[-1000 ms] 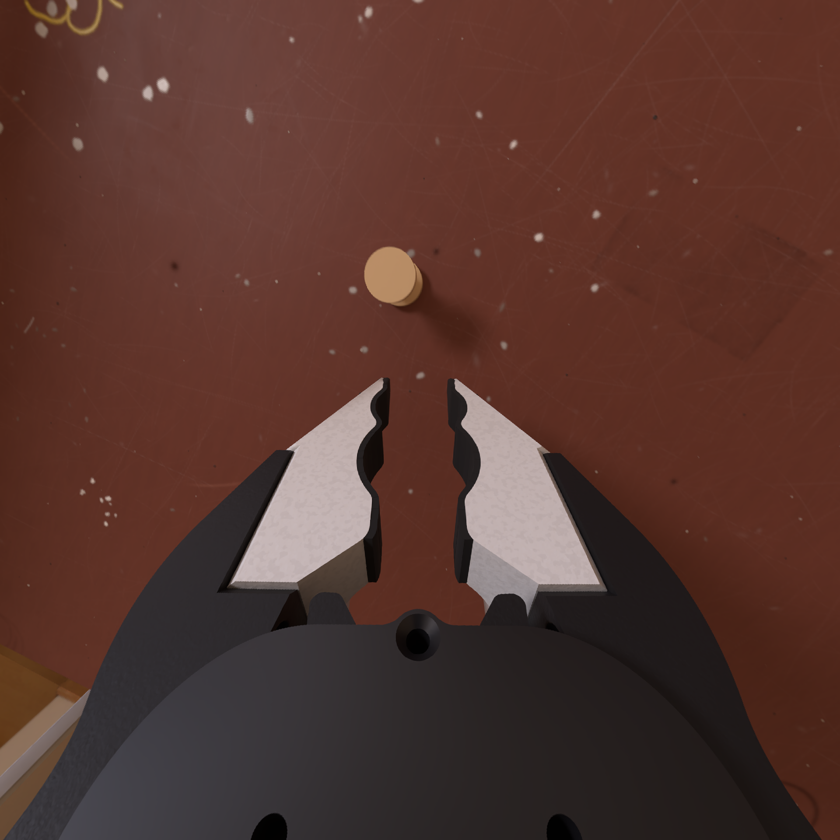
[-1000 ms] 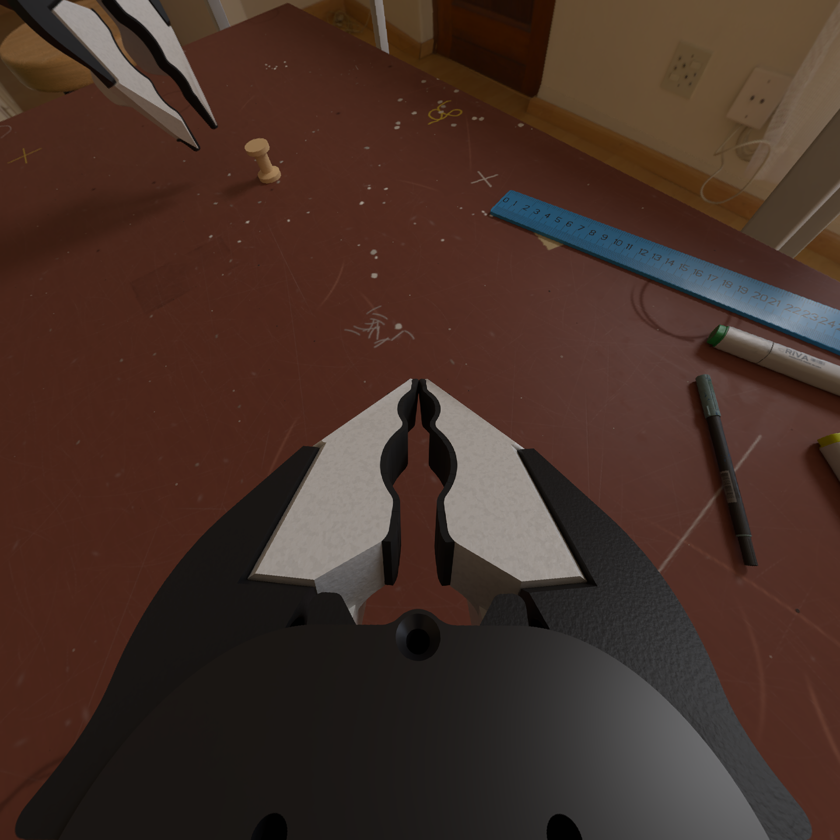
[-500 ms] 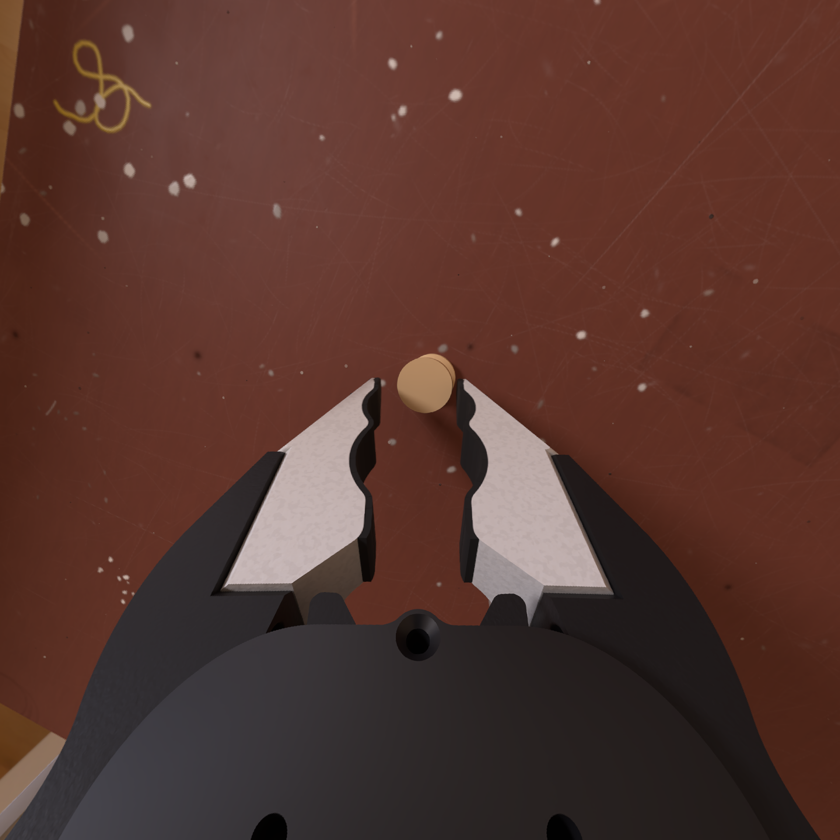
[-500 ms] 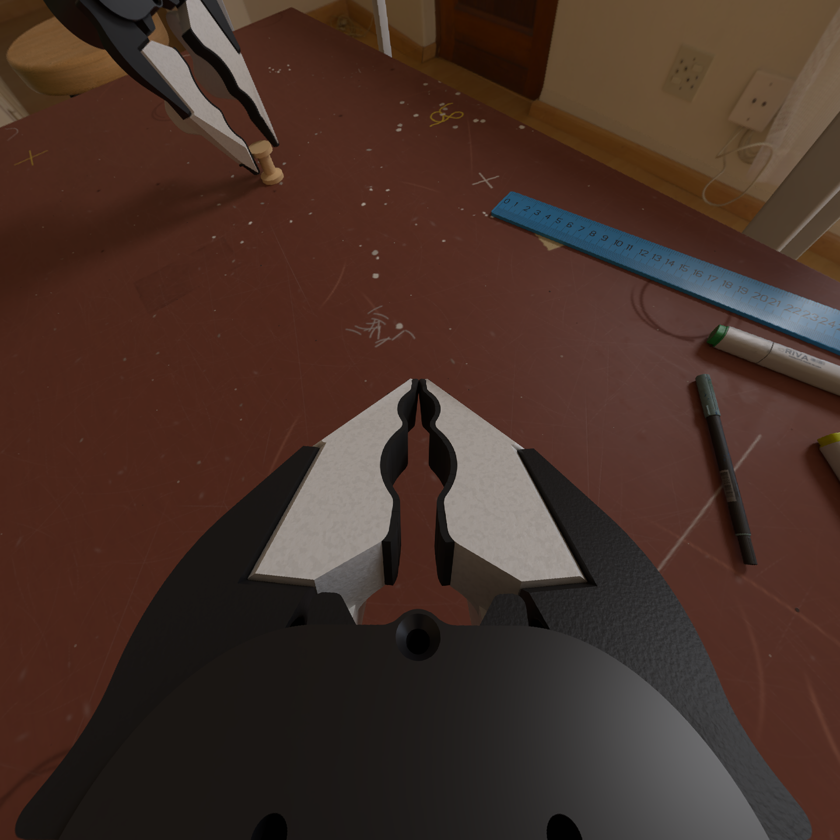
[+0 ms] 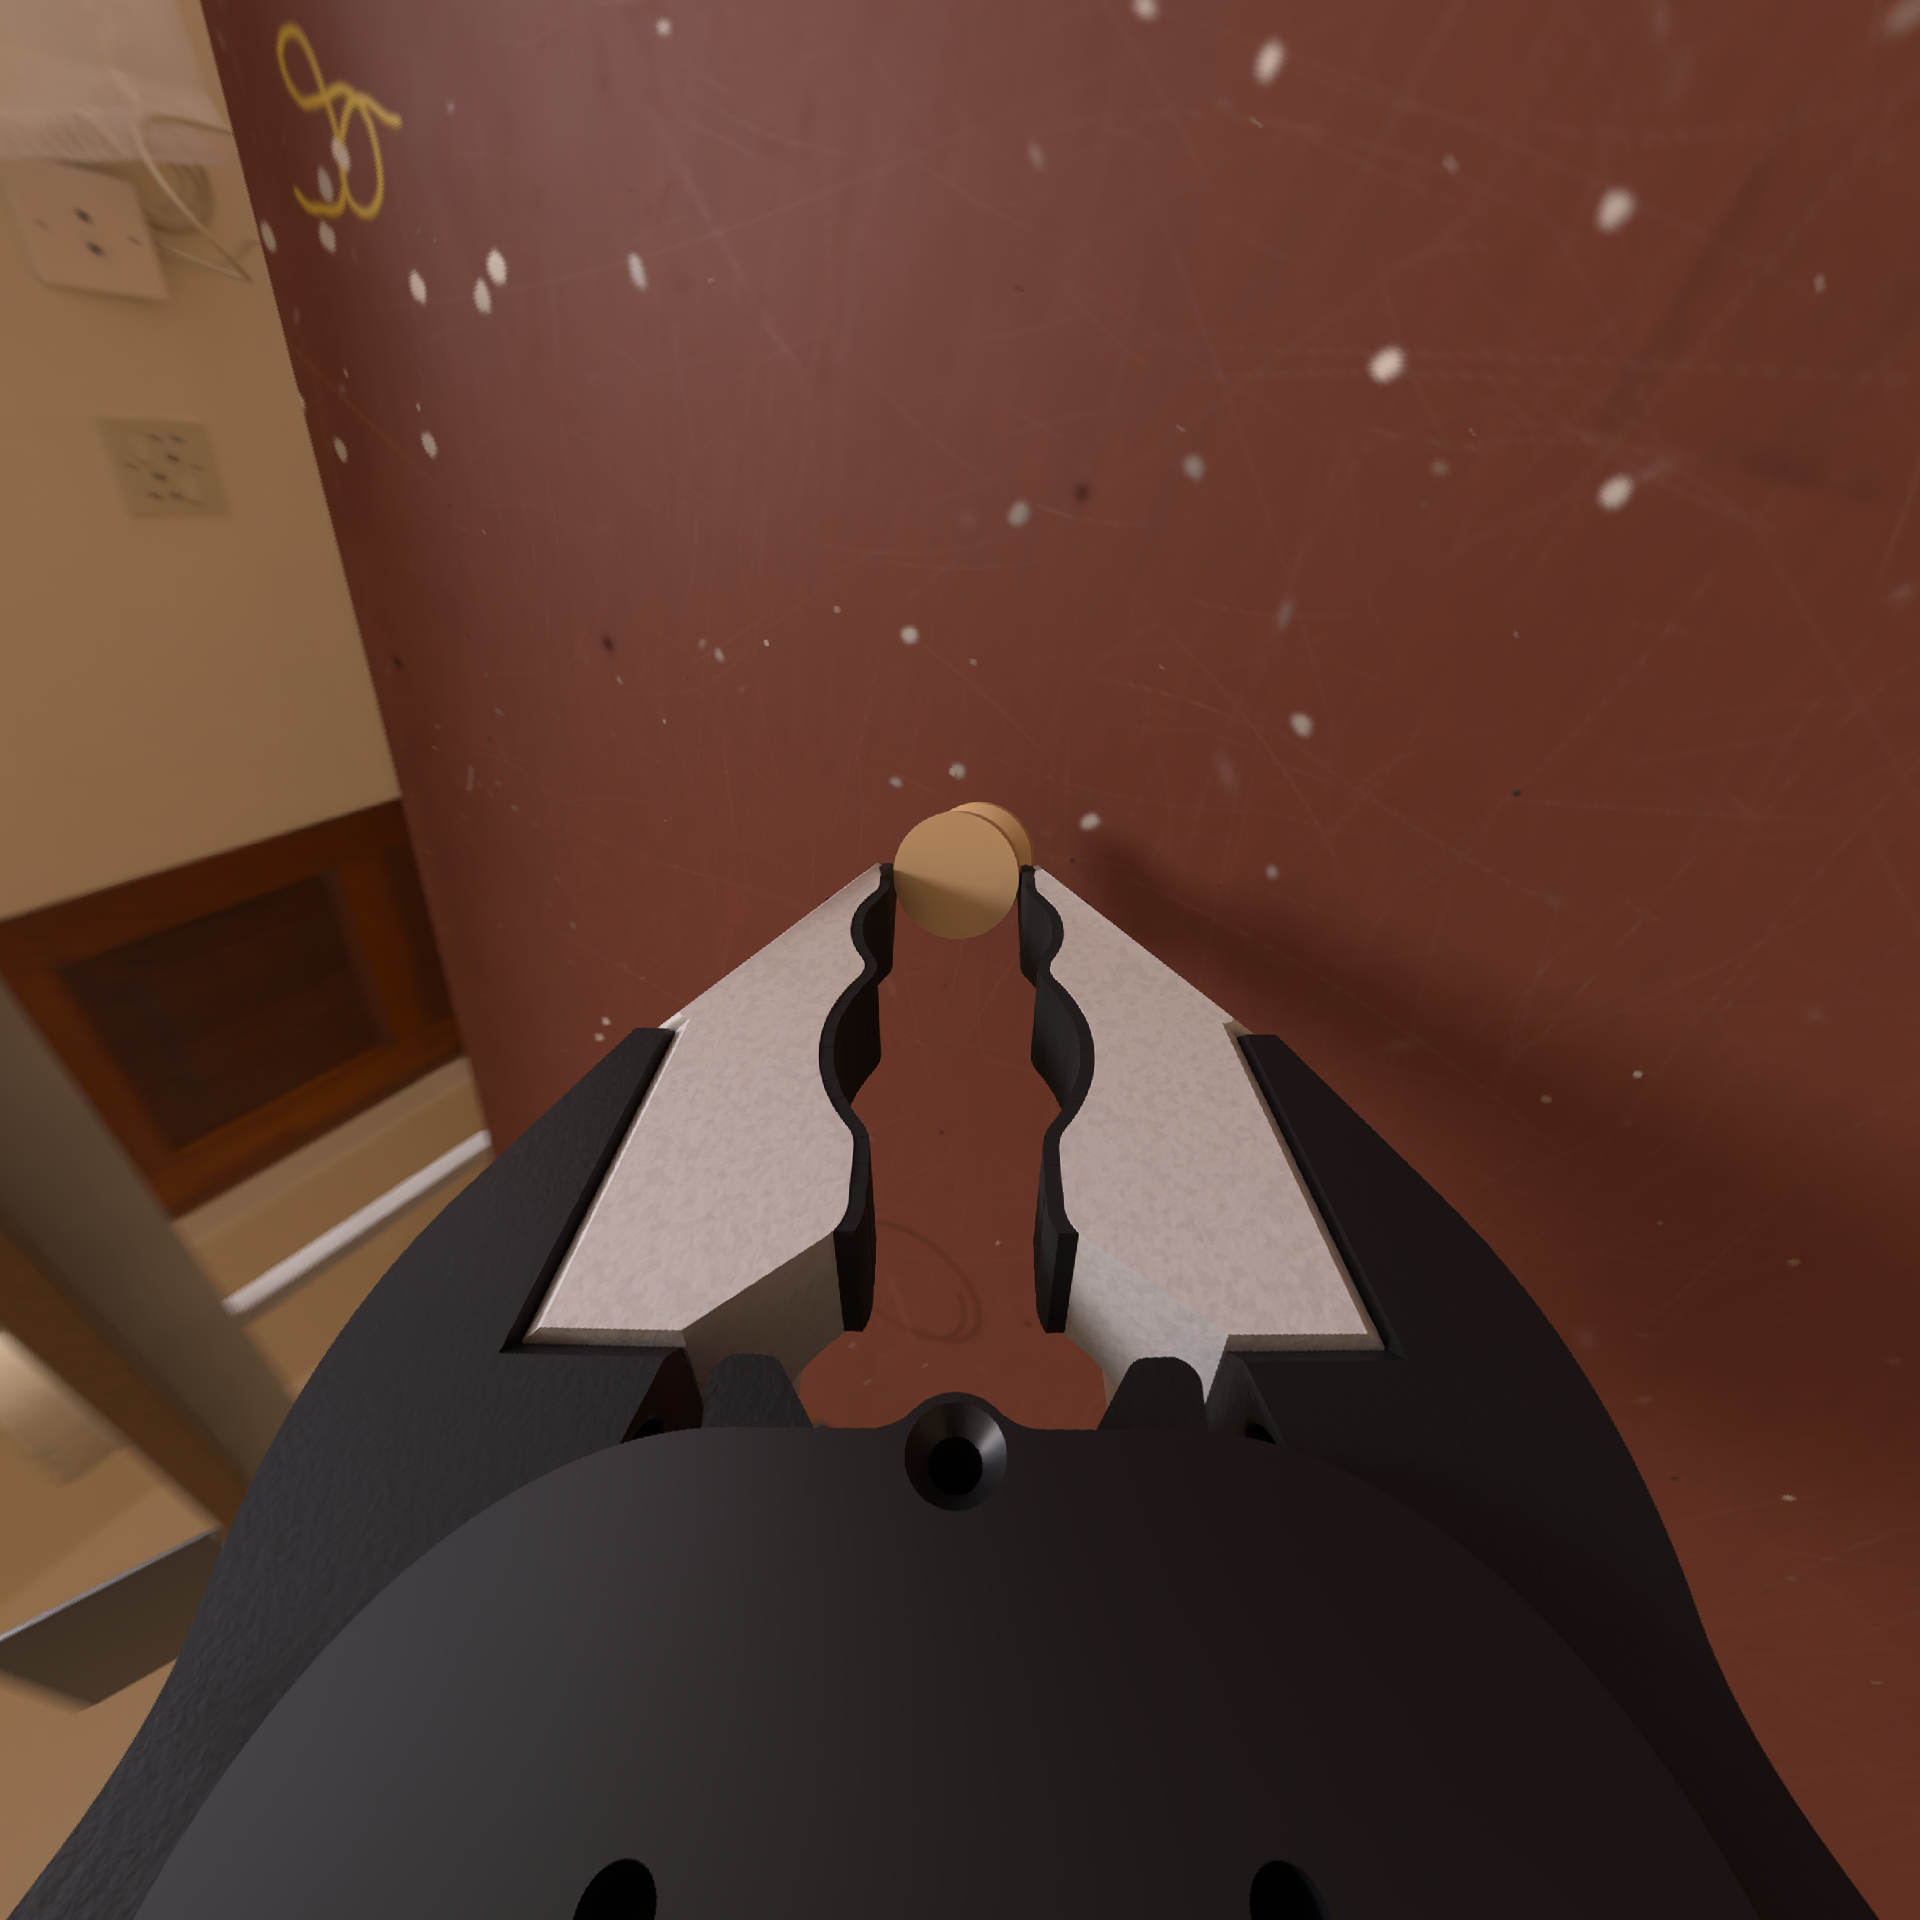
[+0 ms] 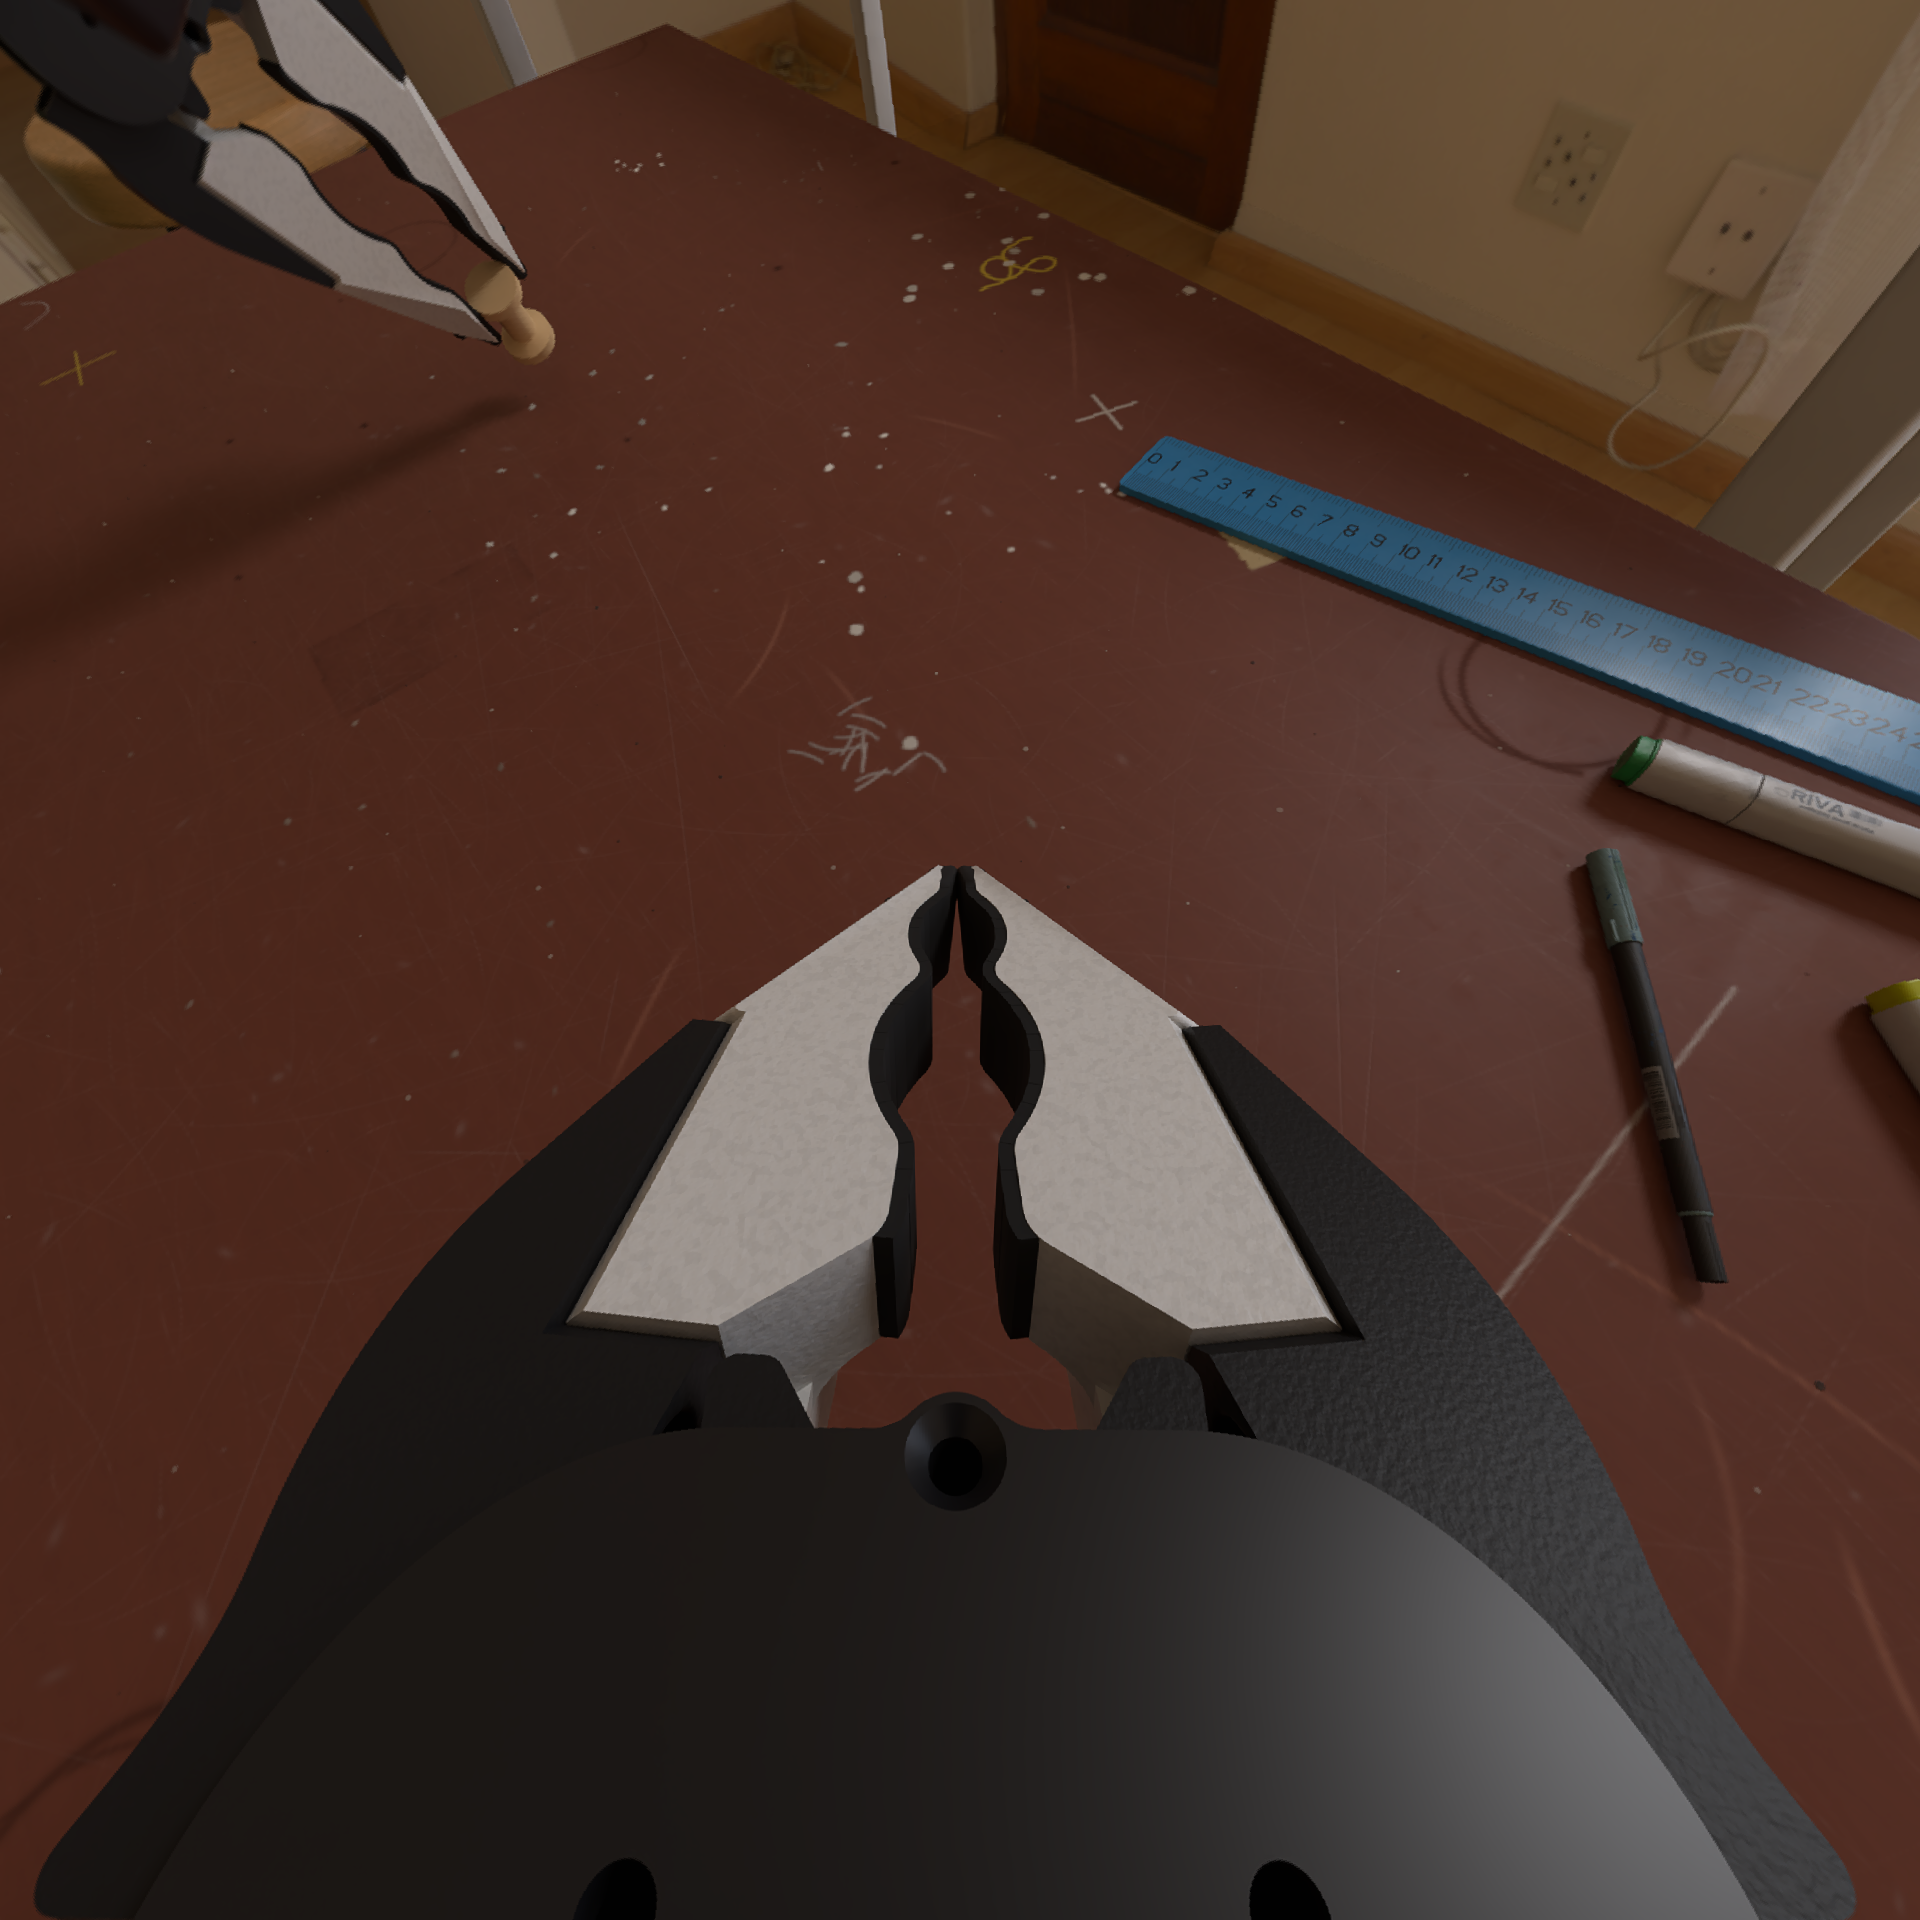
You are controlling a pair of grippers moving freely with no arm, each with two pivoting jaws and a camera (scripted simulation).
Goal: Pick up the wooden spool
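The small light wooden spool [image 5: 952,883] sits pinched between the fingertips of my left gripper [image 5: 956,873], its round end facing the camera. In the right wrist view the spool [image 6: 527,328] hangs tilted in the left gripper [image 6: 506,305] at the far left, above the dark red table [image 6: 623,852], with its shadow on the table below it. My right gripper [image 6: 956,873] is shut and empty, low over the near middle of the table.
A blue ruler [image 6: 1507,582], a white marker with a green cap [image 6: 1766,805], a dark pen [image 6: 1652,1060] and a yellow-capped marker [image 6: 1896,1023] lie at the right. The table edge [image 5: 312,540] runs close to the left of the spool.
My left gripper came down around the spool, shut on it and lifted it off the table, tilting toward the table edge. My right gripper has not moved.
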